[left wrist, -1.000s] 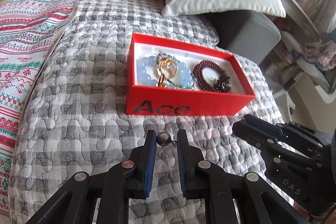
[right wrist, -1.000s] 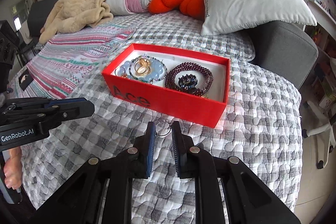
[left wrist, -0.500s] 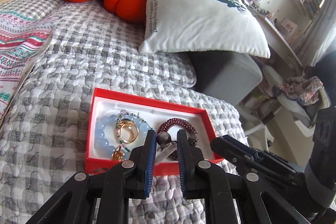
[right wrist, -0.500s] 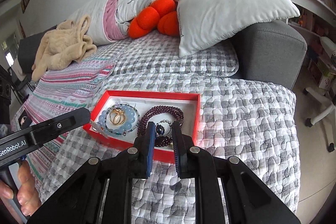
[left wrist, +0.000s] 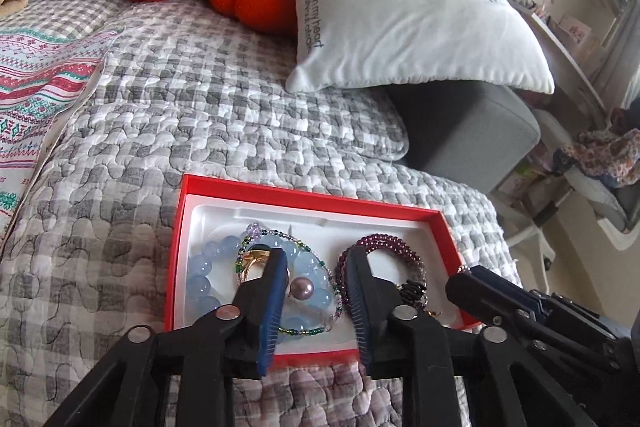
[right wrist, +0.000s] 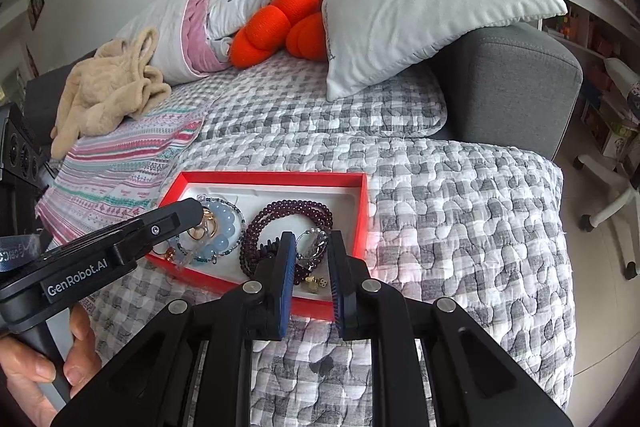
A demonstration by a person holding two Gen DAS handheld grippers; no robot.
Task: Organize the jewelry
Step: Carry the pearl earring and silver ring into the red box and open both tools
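My left tool [left wrist: 316, 269] hangs over the red box [left wrist: 308, 195] with its jaws wide apart; a purple pearl [left wrist: 299, 289] shows between them, lying on the pale blue bead bracelet [left wrist: 204, 267] inside. My right tool [right wrist: 312, 247] is also spread, over the dark red bead bracelet [right wrist: 288, 211], with a silvery ring [right wrist: 310, 247] between its jaws. The box sits on the checked quilt [right wrist: 440, 211].

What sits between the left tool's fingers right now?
In the left wrist view, a purple pearl lies in the gap of the open left tool, resting on the blue bead bracelet inside the red box.
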